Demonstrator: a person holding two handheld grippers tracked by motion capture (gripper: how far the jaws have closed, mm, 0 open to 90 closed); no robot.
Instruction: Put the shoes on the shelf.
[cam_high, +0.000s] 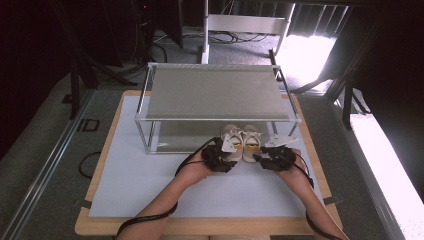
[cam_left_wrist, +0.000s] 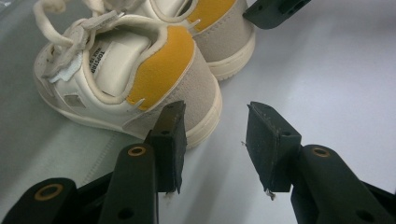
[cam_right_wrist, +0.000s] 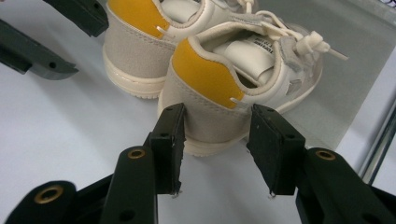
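A person's two hands bring grippers up behind a pair of small cream sneakers w/ yellow heel tabs, set side by side on the white mat of the desk, toes under the front edge of a metal shelf rack. The high view gives the layout but not the fingers. The left gripper view shows its fingers apart, empty, just behind the left shoe (near finger beside the heel, contact unclear). The right gripper view shows fingers either side of the right shoe heel, gaps visible, not clamped. Each gripper view also catches the other gripper's black fingers beyond the far shoe.
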